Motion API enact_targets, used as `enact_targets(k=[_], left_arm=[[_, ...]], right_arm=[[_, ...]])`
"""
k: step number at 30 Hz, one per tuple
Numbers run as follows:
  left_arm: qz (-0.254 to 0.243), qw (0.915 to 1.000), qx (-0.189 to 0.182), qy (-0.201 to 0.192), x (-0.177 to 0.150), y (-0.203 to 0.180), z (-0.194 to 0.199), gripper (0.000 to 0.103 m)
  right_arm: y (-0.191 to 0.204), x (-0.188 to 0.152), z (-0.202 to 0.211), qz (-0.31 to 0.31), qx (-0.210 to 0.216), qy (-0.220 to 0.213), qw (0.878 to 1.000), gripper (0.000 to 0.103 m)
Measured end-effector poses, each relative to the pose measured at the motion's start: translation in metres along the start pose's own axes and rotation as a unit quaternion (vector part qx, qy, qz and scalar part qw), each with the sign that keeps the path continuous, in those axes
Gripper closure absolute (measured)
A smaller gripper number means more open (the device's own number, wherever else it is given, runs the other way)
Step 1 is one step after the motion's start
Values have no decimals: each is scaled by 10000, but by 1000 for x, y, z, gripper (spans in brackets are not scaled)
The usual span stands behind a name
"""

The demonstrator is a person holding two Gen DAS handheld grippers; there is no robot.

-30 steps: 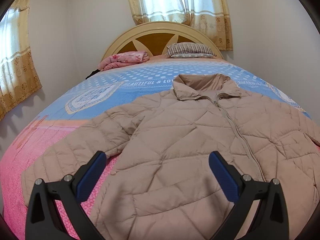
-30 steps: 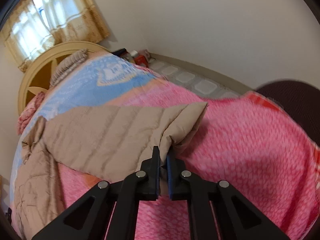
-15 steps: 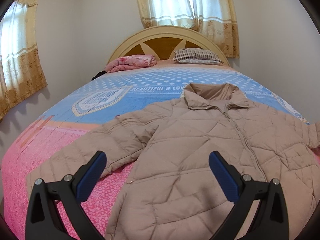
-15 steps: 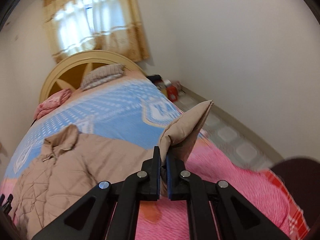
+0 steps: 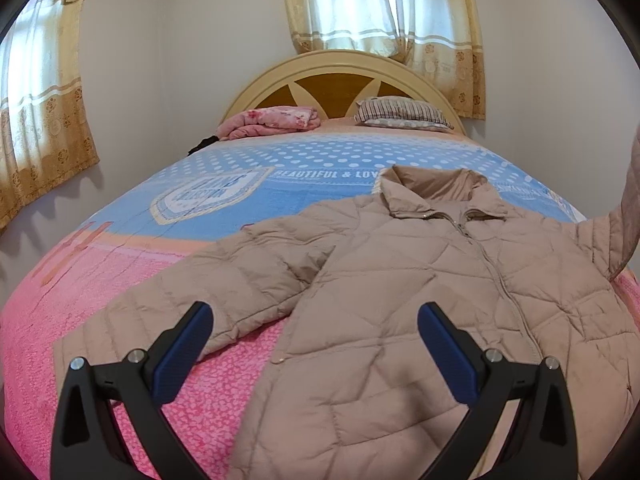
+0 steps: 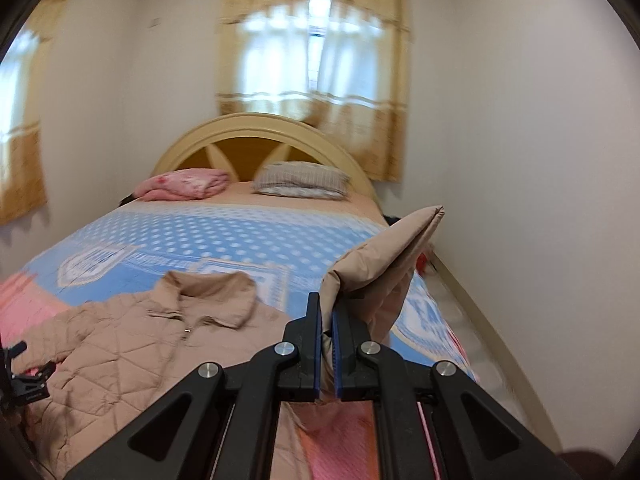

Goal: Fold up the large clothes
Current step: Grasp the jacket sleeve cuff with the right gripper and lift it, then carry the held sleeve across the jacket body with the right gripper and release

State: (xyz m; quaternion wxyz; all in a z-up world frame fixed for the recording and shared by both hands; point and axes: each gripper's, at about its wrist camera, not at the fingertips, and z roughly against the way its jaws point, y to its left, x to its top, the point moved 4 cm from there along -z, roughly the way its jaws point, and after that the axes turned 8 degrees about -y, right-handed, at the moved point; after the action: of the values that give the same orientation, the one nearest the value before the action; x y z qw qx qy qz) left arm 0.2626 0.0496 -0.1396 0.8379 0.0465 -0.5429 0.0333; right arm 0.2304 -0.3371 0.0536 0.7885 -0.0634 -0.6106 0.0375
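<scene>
A beige quilted jacket [image 5: 400,280] lies face up on the bed, zipped, collar toward the headboard; it also shows in the right wrist view [image 6: 132,340]. My left gripper [image 5: 314,328] is open and empty, held above the jacket's lower hem and left sleeve [image 5: 208,300]. My right gripper [image 6: 326,312] is shut on the cuff of the right sleeve [image 6: 384,264] and holds it lifted above the bed. The raised sleeve shows at the right edge of the left wrist view [image 5: 624,224].
The bed [image 5: 100,280] has a pink and blue cover. A folded pink blanket [image 5: 272,120] and a striped pillow [image 5: 404,114] lie by the wooden headboard [image 5: 332,80]. Walls stand close on both sides; floor and small items [image 6: 424,260] lie to the bed's right.
My right gripper has lifted the sleeve cuff off the bed and swung it up and toward the jacket body. My left gripper has drawn back and up a little, still open.
</scene>
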Motion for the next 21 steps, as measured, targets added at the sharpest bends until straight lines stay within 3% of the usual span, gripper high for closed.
enact_targets(k=[8, 13, 21], left_arm=[[-34, 9999, 138, 34, 0, 19, -2, 0], [-17, 9996, 283, 67, -1, 35, -5, 0], [-28, 9990, 417, 141, -7, 46, -7, 0]], right_arm=[[126, -2, -24, 922, 837, -119, 9921, 100], [206, -36, -41, 1294, 1416, 36, 9814, 100], [273, -112, -75, 1342, 1900, 610, 9707, 100]])
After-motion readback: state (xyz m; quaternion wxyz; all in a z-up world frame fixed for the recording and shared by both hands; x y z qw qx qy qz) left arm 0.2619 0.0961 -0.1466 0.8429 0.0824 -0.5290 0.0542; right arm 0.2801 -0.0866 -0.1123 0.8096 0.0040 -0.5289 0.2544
